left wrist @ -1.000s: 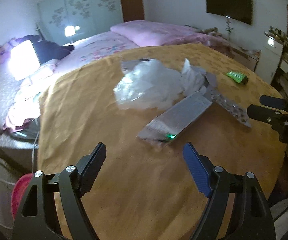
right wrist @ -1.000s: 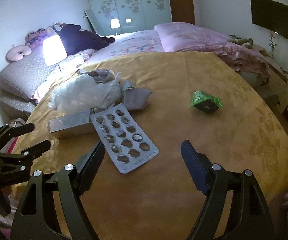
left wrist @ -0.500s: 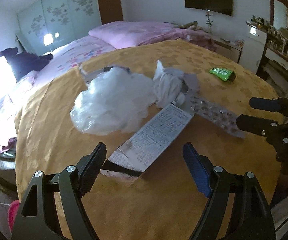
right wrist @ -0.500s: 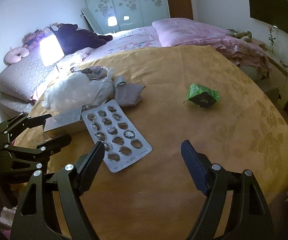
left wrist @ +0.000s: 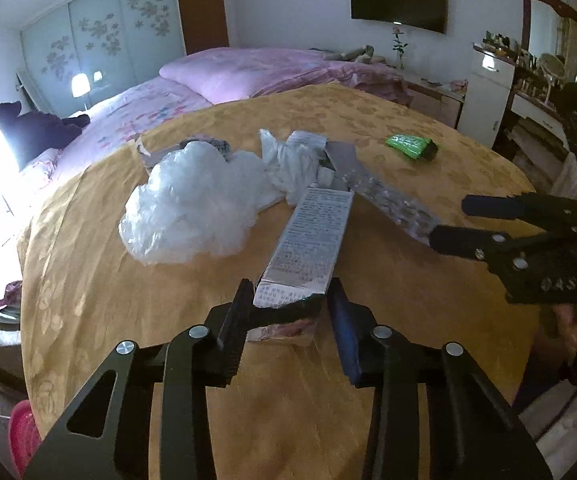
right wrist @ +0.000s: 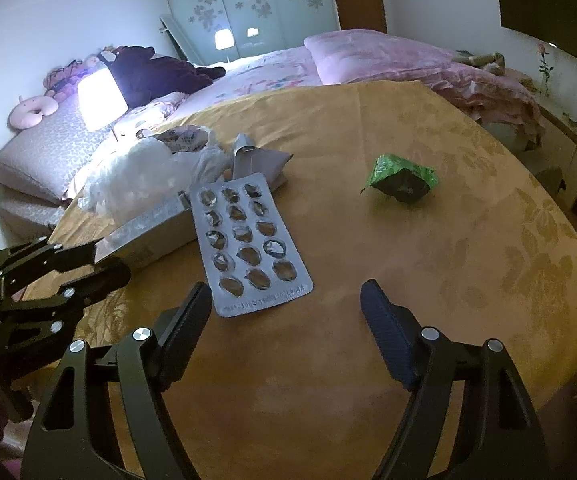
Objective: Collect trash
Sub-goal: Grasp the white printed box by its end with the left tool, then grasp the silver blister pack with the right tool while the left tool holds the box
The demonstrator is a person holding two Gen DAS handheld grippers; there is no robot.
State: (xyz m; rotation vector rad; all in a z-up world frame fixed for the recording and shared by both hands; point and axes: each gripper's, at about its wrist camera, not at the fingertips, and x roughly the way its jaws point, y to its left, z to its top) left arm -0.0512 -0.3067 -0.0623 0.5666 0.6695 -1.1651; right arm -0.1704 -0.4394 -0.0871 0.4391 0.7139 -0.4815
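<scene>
A long grey printed cardboard box point(left wrist: 312, 236) lies on the round table's golden cloth point(left wrist: 88, 280). Its torn near end sits between the fingers of my left gripper point(left wrist: 290, 292), whose jaws are closing, with the pads touching both sides of the box. In the right wrist view the left gripper point(right wrist: 108, 264) clasps the same box point(right wrist: 152, 228). An emptied silver blister pack point(right wrist: 248, 240) lies just ahead of my open right gripper point(right wrist: 286, 292), nothing between its fingers. Farther right sits a crumpled green wrapper point(right wrist: 402, 180). A clear plastic bag point(left wrist: 196, 204) and crumpled white wrapping point(left wrist: 296, 160) lie behind the box.
A bed with pink bedding point(left wrist: 248, 72) stands behind the table, with a bright lamp point(right wrist: 100, 98) to its left. A white cabinet and cluttered dresser point(left wrist: 492, 92) are at the right. A pink bin point(left wrist: 20, 432) shows below the table's left edge.
My left gripper moved forward onto the box's near end and its jaws narrowed around it. The right gripper stayed nearly still, open over the table.
</scene>
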